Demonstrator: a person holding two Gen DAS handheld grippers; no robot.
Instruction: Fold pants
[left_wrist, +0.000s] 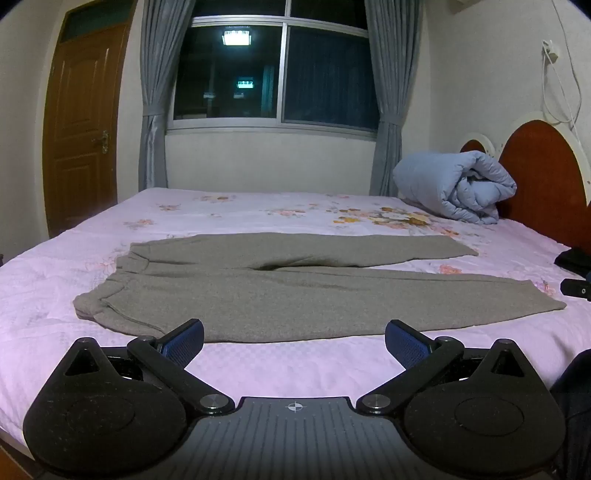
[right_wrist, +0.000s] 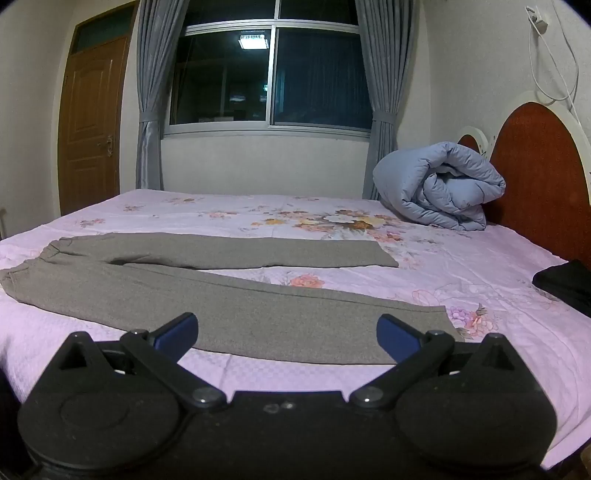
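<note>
I hold my left gripper (left_wrist: 294, 341), black with blue ribbed pads, with its two fingers spread wide and nothing between them. It hovers over the near edge of a bed covered in a pale pink floral sheet (left_wrist: 280, 363). Just ahead of the fingertips lie the grey knit pants (left_wrist: 295, 295), spread flat across the sheet. The waistband is ahead and to the left of this gripper, slightly rumpled. The two legs run off to the right, splitting apart from the crotch, the nearer leg ending ahead and to my right.

My right gripper (right_wrist: 286, 332), of the same black build with blue pads, is also spread wide and empty. From this view the hem of the nearer pant leg lies just in front of its right fingertip, and the near edge of that leg runs between the two fingers. The farther leg lies beyond it, well apart at the hems. The fingers do not appear to touch the fabric, though I cannot tell for sure.

Farther ahead and to the right, a rolled light blue quilt (right_wrist: 439, 184) rests against a red-brown rounded headboard (right_wrist: 539, 177). A dark folded item (right_wrist: 565, 284) sits at the far right of the bed. Straight ahead is a dark window with grey curtains (left_wrist: 159, 92), and to the left a brown wooden door (left_wrist: 81, 125).
</note>
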